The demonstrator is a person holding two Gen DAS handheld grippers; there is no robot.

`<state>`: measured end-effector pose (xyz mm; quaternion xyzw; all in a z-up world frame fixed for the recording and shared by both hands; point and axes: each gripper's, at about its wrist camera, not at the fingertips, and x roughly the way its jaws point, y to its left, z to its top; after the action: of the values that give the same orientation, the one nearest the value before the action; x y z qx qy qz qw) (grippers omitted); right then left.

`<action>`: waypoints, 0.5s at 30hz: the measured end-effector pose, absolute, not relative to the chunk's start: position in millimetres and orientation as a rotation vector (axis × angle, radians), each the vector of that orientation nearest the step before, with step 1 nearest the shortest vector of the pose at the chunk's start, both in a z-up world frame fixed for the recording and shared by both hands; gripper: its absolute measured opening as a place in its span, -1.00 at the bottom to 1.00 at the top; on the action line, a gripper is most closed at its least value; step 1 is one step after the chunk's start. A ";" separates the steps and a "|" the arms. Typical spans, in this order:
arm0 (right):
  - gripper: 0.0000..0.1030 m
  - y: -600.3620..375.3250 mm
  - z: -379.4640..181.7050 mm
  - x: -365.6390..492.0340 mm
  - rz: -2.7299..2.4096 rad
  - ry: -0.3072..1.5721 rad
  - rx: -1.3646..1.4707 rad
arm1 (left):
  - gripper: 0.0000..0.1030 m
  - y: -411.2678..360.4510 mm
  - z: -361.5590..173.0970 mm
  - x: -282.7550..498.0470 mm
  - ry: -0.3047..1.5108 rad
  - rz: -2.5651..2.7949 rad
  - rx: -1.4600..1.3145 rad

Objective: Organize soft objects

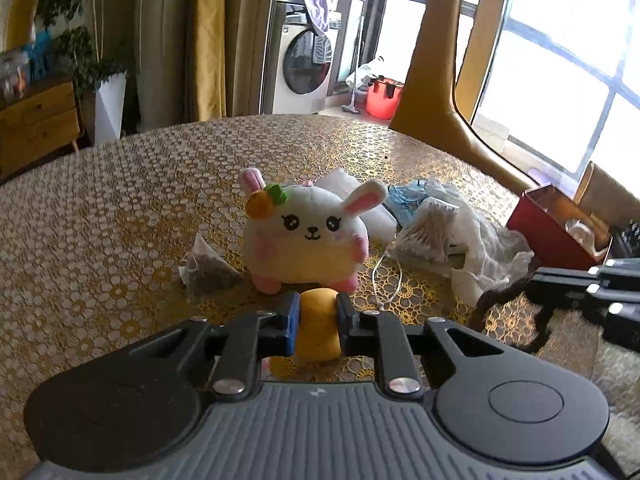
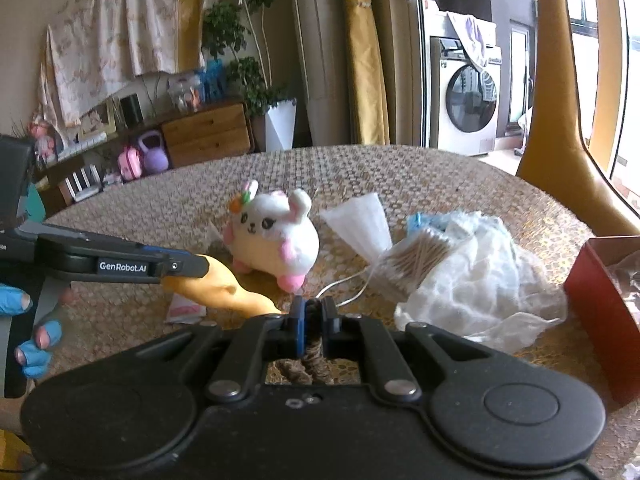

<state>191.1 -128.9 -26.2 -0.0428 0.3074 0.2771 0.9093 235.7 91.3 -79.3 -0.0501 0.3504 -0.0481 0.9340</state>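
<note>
The left gripper [image 1: 318, 320] is clenched mid-body on a yellow soft toy [image 1: 319, 330], just in front of the plush rabbit [image 1: 306, 236]; it squashes, so grip centrally. The right gripper [image 2: 314, 318] grasps a limp brown cord [image 2: 313, 354].

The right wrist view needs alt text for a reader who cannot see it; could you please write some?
The right gripper is shut on a brown braided cord above a lace-covered table. At left, the left gripper holds a soft yellow toy. Behind sit a bunny plush, bagged cotton swabs and a red box.
</note>
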 end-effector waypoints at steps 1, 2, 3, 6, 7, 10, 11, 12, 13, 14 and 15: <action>-0.86 -131.7 -24.7 190.0 0.568 0.629 -0.086 | -0.63 90.2 -79.5 234.8 0.720 -0.098 -0.098; -0.86 -134.6 -23.4 189.3 0.567 0.628 -0.082 | -0.63 89.7 -80.0 233.8 0.723 -0.100 -0.097; -0.86 -137.3 -22.6 189.1 0.564 0.629 -0.077 | -0.63 89.1 -81.1 232.8 0.724 -0.099 -0.096; -0.86 -146.4 -22.0 187.2 0.554 0.633 -0.055 | -0.63 90.2 -85.2 229.7 0.743 -0.103 -0.107; -0.86 -149.3 -22.3 186.1 0.552 0.635 -0.048 | -0.63 91.1 -86.6 227.8 0.749 -0.105 -0.115; -0.86 -155.7 -23.1 184.8 0.548 0.644 -0.035 | -0.63 93.7 -93.5 220.5 0.782 -0.103 -0.120; -0.86 -157.7 -23.5 183.8 0.548 0.645 -0.032 | -0.63 94.7 -96.0 217.9 0.792 -0.099 -0.119; -0.86 -159.0 -23.3 182.9 0.547 0.647 -0.029 | -0.63 96.3 -99.1 215.0 0.804 -0.100 -0.121; -0.86 -160.2 -23.7 182.8 0.548 0.648 -0.024 | -0.63 98.3 -102.5 212.1 0.817 -0.101 -0.127; -0.86 -160.5 -24.4 182.6 0.548 0.650 -0.020 | -0.63 100.4 -105.9 209.7 0.831 -0.100 -0.134; -0.86 -160.7 -25.1 182.6 0.550 0.652 -0.017 | -0.63 102.6 -109.2 207.3 0.842 -0.099 -0.142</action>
<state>182.6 -160.7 -25.1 -0.0081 0.3164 0.2666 0.9104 207.3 102.6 -109.2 -0.0691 0.4083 -0.0479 0.9090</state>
